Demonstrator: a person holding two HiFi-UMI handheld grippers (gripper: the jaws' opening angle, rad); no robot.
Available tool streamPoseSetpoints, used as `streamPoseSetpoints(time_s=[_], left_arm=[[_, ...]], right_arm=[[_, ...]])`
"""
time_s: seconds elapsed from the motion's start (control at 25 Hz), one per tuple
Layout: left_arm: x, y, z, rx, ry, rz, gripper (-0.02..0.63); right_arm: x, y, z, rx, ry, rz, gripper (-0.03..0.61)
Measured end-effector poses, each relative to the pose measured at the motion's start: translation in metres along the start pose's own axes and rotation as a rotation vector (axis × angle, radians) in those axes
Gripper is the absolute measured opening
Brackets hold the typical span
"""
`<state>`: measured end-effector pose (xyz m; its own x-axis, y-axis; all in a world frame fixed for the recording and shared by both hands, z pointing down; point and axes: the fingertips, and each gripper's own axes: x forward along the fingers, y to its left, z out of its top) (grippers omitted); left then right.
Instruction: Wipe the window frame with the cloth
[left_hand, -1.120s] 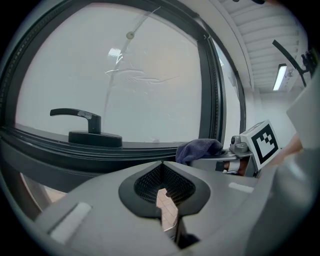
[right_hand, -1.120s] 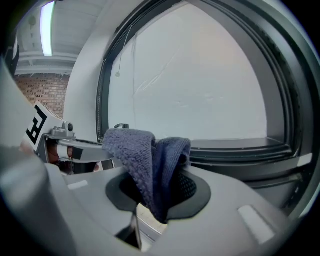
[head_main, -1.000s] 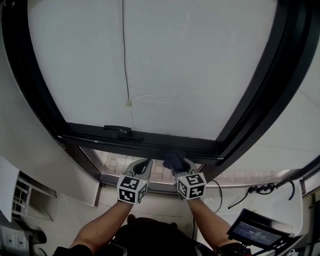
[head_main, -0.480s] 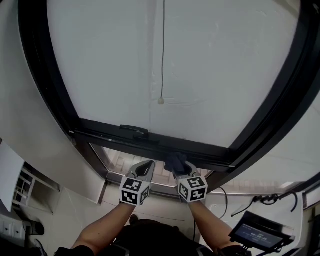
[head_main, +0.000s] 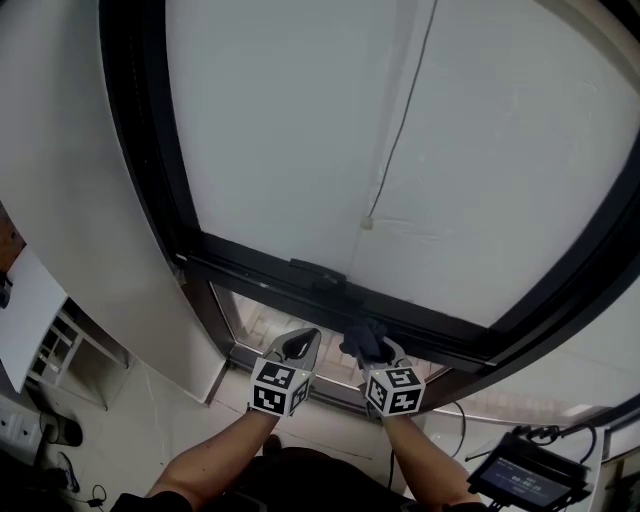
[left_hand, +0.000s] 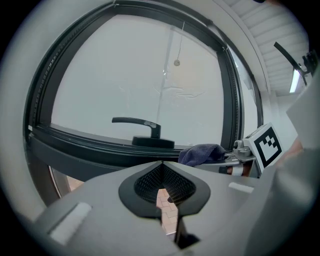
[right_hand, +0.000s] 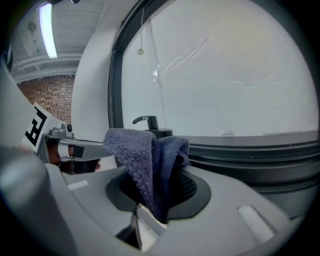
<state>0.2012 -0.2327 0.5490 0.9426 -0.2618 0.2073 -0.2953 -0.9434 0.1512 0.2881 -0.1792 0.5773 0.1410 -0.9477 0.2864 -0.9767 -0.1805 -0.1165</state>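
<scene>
The dark window frame (head_main: 270, 272) runs its bottom rail across the head view, with a black handle (head_main: 320, 272) on it. My right gripper (head_main: 378, 347) is shut on a folded dark blue cloth (head_main: 362, 335), which rests against the rail just right of the handle. In the right gripper view the cloth (right_hand: 150, 155) bulges out of the right gripper (right_hand: 159, 175), hiding its tips. My left gripper (head_main: 299, 346) hangs beside it just below the rail, shut and holding nothing. In the left gripper view the left gripper (left_hand: 162, 165) points at the handle (left_hand: 137, 122), with the cloth (left_hand: 202, 152) to its right.
A blind cord with a bead (head_main: 368, 224) hangs in front of the pane. A white wall (head_main: 90, 230) flanks the frame on the left, with a white shelf (head_main: 40, 345) below. A device with a lit screen (head_main: 525, 480) and cables sits at lower right.
The view has swung to the left, so the window sits further right. Both grippers stay at the bottom rail, and the cloth is now closer to the handle.
</scene>
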Motion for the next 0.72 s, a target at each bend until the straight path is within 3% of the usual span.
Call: streamPoseSetpoints(time_s=[0.72], left_arm=[[-0.05, 0.096, -0.004, -0.034, -0.021, 0.117, -0.008]], right_arm=[[0.072, 0.072, 0.014, 0.034, -0.006, 0.071, 0.104]])
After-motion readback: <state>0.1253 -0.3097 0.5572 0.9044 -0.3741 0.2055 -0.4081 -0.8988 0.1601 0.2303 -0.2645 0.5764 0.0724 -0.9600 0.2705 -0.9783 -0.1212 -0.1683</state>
